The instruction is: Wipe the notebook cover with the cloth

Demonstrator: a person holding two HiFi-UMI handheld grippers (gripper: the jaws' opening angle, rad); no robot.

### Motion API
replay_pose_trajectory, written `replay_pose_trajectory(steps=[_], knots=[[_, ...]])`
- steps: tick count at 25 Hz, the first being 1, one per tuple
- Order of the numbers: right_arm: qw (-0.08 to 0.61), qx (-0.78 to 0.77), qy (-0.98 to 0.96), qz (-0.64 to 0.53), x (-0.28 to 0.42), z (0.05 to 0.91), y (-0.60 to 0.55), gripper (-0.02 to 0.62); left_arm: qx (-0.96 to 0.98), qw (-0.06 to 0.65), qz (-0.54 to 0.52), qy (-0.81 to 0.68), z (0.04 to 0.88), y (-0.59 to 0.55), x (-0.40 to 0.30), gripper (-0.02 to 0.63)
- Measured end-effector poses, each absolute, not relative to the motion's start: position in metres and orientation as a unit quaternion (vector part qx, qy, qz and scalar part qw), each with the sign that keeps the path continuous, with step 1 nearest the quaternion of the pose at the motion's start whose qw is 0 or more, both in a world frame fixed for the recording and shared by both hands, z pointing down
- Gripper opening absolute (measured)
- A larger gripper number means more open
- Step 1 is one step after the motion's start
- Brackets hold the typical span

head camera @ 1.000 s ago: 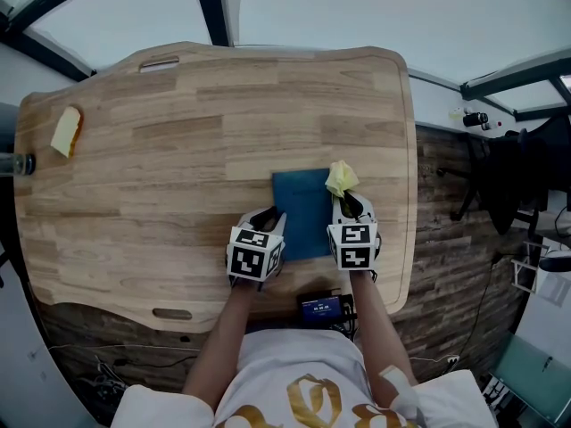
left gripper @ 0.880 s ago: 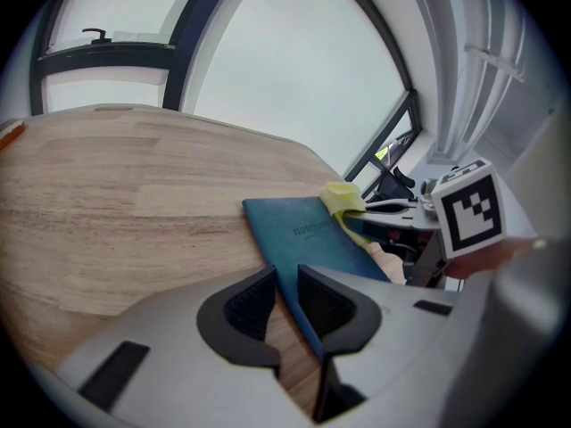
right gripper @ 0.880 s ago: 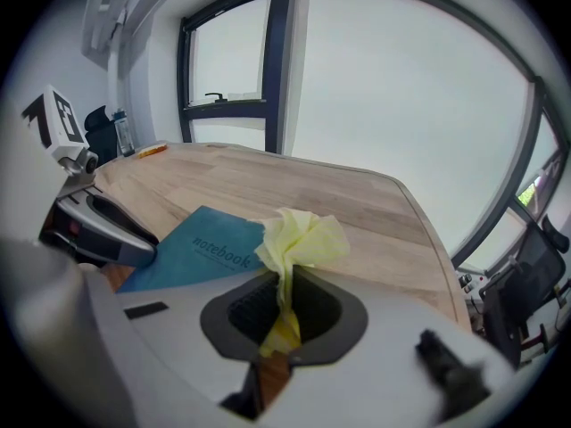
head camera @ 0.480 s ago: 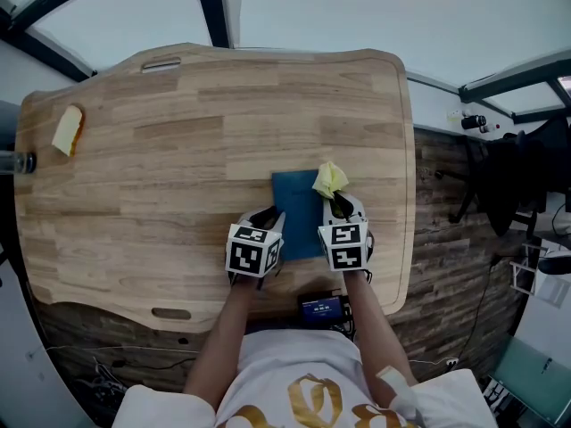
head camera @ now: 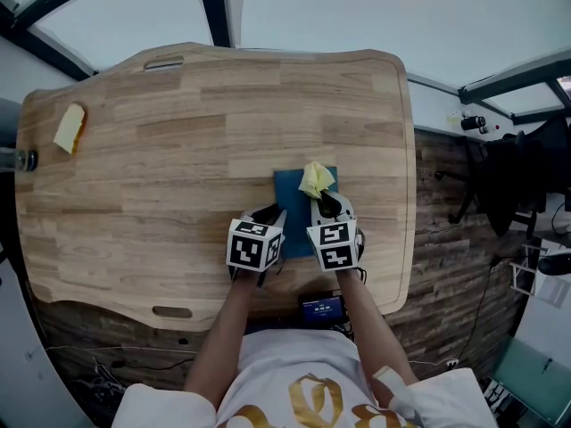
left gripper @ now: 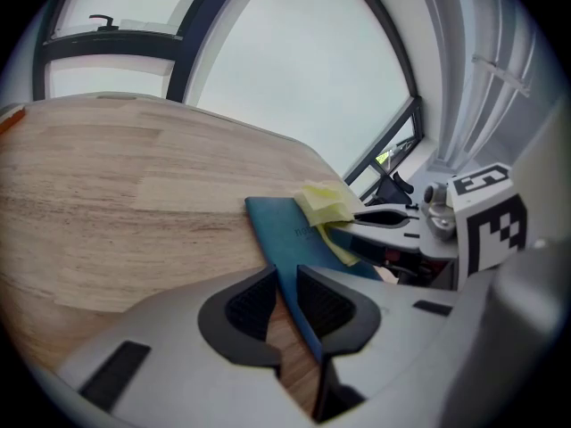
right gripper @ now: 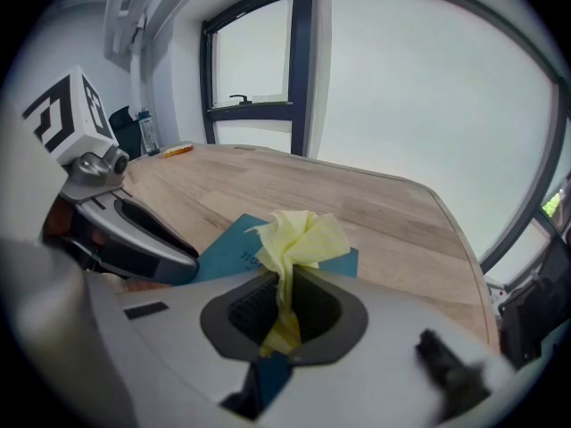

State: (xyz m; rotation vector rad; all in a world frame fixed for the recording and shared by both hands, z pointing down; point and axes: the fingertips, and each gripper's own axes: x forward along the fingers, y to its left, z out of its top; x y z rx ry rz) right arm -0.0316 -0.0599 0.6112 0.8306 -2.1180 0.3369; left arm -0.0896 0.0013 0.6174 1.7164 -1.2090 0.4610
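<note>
A blue notebook [head camera: 296, 205] lies flat near the front right of the wooden table [head camera: 161, 168]. My left gripper [head camera: 272, 219] sits at the notebook's left edge, its jaws closed over that edge [left gripper: 284, 297]. My right gripper [head camera: 323, 201] is shut on a crumpled yellow cloth [head camera: 316, 178], and the bunch of cloth rests on the far part of the cover. In the right gripper view the cloth [right gripper: 299, 237] sticks up between the pads, over the notebook [right gripper: 230, 250]. From the left gripper view, the cloth [left gripper: 323, 205] lies on the notebook [left gripper: 284, 232].
A yellow sponge-like piece [head camera: 69, 127] lies at the table's far left, with a dark object [head camera: 21, 160] at the edge below it. A black device [head camera: 319, 308] sits at the front edge by the person's body. Beyond the table's right edge are dark chairs [head camera: 513, 176].
My right gripper has slid to the left with the cloth, from the notebook's right edge onto the cover. The left gripper and the notebook have stayed put.
</note>
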Motion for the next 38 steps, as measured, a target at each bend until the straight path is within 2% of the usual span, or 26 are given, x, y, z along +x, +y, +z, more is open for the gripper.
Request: replay_pose_trajectory(steps=[24,38], knots=[[0.381,0.231,-0.881,0.156,-0.087,0.611,-0.031,0.037,0.701,0.485,0.185,-0.489,0.618,0.001,-0.089,0.076],[0.377,0.216,-0.885,0.168,-0.084,0.61,-0.023,0.037,0.7,0.488,0.185,-0.488,0.618,0.002,-0.09,0.075]])
